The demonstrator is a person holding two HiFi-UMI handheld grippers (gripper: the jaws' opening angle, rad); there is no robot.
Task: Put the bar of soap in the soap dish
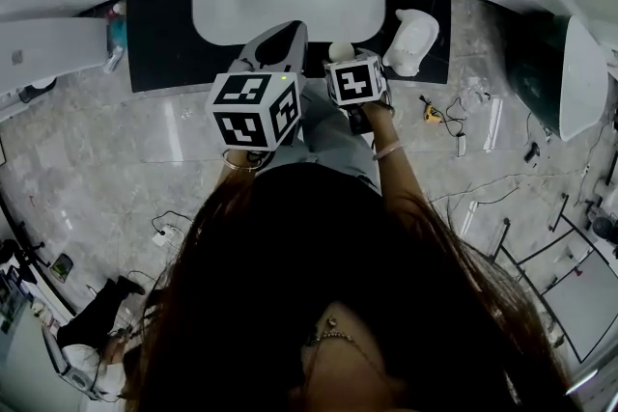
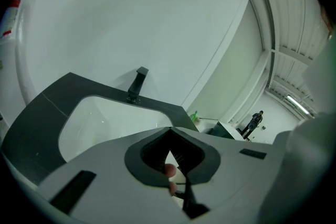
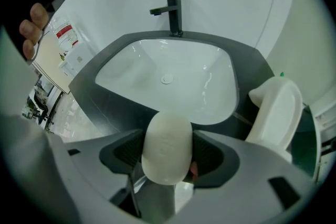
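The right gripper (image 3: 168, 139) is clamping the bar of soap (image 3: 165, 155) between its jaws, above the surface's (image 3: 252, 68) front edge. The white soap dish (image 3: 275, 113) is sitting bare beside the basin (image 3: 168, 81). The left gripper (image 2: 169, 131) is holding its jaws together on nothing.

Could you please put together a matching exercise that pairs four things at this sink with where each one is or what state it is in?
Things:
1. bar of soap
2. soap dish
3. tap
4. left claw

Places or states:
A. behind the basin
B. holding nothing
C. held in the right claw
D. on the dark counter, right of the basin

Pairs: 1-C, 2-D, 3-A, 4-B
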